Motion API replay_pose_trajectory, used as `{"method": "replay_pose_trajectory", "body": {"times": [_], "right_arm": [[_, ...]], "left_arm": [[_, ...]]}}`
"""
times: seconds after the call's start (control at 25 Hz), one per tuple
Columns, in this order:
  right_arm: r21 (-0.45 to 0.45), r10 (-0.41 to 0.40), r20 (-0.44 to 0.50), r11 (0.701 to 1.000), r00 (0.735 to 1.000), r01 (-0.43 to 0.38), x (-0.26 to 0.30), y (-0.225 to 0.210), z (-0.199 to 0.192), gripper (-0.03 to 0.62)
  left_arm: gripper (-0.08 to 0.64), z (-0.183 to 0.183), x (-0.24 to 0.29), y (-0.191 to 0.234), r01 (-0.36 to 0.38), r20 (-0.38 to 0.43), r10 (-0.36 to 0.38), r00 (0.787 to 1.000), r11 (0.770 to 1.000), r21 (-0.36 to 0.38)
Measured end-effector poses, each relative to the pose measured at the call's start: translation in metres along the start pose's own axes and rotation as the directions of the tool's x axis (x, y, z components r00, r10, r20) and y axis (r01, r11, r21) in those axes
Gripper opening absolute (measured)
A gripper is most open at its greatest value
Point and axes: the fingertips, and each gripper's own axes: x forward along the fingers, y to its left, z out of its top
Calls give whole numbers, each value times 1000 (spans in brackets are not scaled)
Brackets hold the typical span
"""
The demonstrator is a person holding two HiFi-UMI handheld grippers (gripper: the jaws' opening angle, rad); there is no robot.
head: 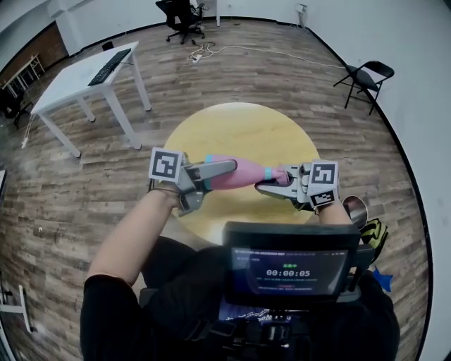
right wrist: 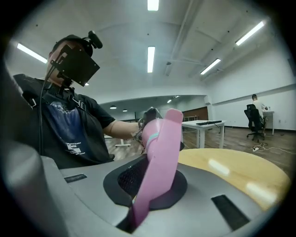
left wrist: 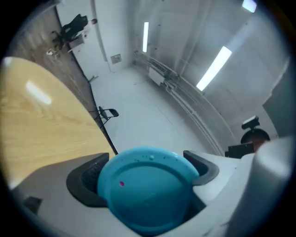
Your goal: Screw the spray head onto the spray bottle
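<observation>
Over the round yellow table [head: 239, 127], a pink spray bottle [head: 238, 173] lies level in the air between my two grippers. My left gripper [head: 211, 176] is shut on its teal bottom end; in the left gripper view that round teal base [left wrist: 145, 187] fills the space between the jaws. The pink spray head [head: 277, 175] sits at the bottle's teal neck collar, and my right gripper [head: 271, 185] is shut on it. Seen from the right gripper view, the pink spray head [right wrist: 159, 157] stands between the black pads, with the bottle body running away behind it.
A white desk [head: 84, 74] with a keyboard stands at the far left. A black folding chair [head: 366, 77] is by the right wall and an office chair [head: 182, 17] at the back. A screen unit [head: 289, 268] hangs at the person's chest. Wooden floor surrounds the table.
</observation>
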Motion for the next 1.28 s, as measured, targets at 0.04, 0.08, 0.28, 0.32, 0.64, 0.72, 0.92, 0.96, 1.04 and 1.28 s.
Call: {"method": "replay_pose_trajectory", "body": {"times": [0.04, 0.08, 0.28, 0.32, 0.64, 0.72, 0.92, 0.96, 1.04, 1.28], "right_arm": [[11, 5, 19, 1000, 1000, -5, -1, -2, 3, 5], [39, 14, 51, 999, 999, -16, -3, -5, 6, 5], [257, 59, 199, 960, 978, -110, -20, -14, 1, 5], [285, 82, 207, 948, 975, -140, -19, -12, 0, 5], [213, 168, 118, 958, 979, -190, 5, 15, 0, 5], [88, 131, 63, 987, 989, -136, 7, 20, -2, 5], [-39, 61, 41, 998, 997, -59, 9, 17, -3, 5], [-2, 64, 80, 998, 995, -64, 7, 14, -1, 5], [99, 66, 183, 991, 981, -85, -2, 4, 5, 5], [310, 93, 290, 932, 952, -185, -11, -4, 1, 5]], "left_arm": [[514, 3, 0, -8, 14, 12, -15, 1000, 998, 65], [514, 4, 0, -16, 11, 13, -13, 1000, 984, 179], [517, -2, -21, -22, -154, 0, 249, 969, 598, 786], [517, -7, -21, -24, -144, -7, 283, 959, 510, 848], [517, -41, 2, -29, 5, -156, 199, 968, 600, 800], [515, -34, -4, -22, 0, -160, 85, 983, 881, 474], [518, -16, -6, -22, 32, -61, -31, 998, 999, 27], [521, -11, -7, -29, 28, -39, -23, 999, 990, 135], [526, -4, -12, -38, -28, -11, 36, 999, 909, 417], [532, -20, -13, -34, -151, 3, 289, 957, 490, 858]]}}
